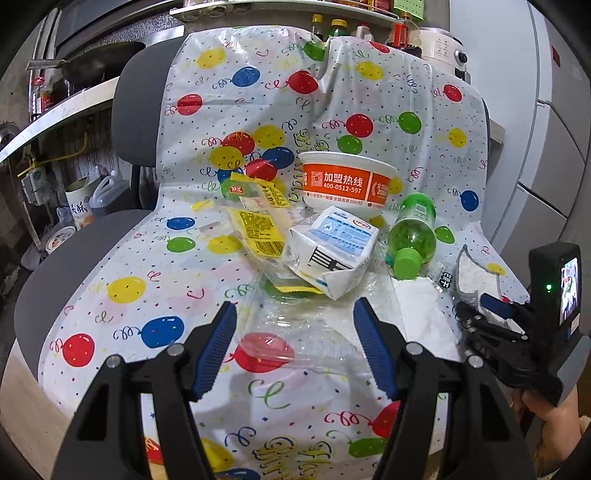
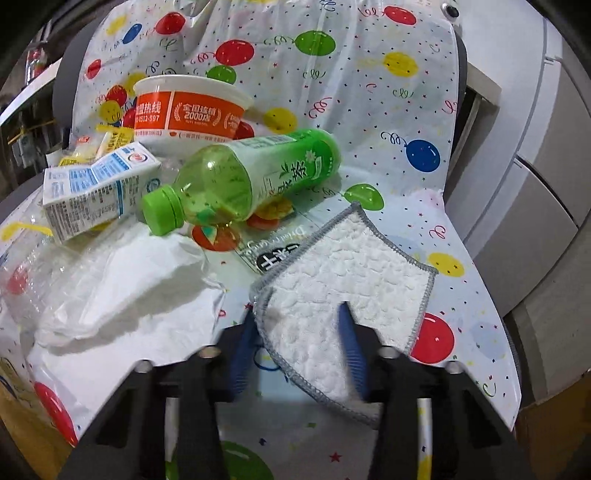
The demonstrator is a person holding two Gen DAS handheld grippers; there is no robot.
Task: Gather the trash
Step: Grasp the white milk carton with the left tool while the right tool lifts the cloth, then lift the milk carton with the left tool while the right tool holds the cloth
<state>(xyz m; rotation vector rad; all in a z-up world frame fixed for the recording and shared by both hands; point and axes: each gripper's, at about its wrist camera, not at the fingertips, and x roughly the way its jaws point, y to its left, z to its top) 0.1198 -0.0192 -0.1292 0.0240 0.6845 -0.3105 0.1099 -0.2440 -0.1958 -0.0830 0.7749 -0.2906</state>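
Trash lies on a chair seat covered by a balloon-print plastic sheet (image 1: 125,288). There is an orange and white paper bowl (image 1: 347,181), a squashed milk carton (image 1: 332,251), a green bottle (image 1: 412,232) on its side, yellow wrappers (image 1: 258,218), clear plastic film (image 1: 295,332) and a white tissue (image 2: 140,280). My left gripper (image 1: 294,306) is open just above the clear film, touching nothing. My right gripper (image 2: 297,310) is shut on the near corner of a white cloth (image 2: 351,273) with grey edging, right of the bottle (image 2: 243,177). The cloth (image 1: 476,266) curls upward at the grip.
The grey chair back (image 1: 136,110) rises behind the trash. Kitchen shelves with a wok (image 1: 96,62) stand at the left, sauce bottles (image 1: 340,27) behind, and grey cabinet fronts (image 2: 535,221) at the right. A hand (image 1: 550,417) holds the right gripper at the seat's right edge.
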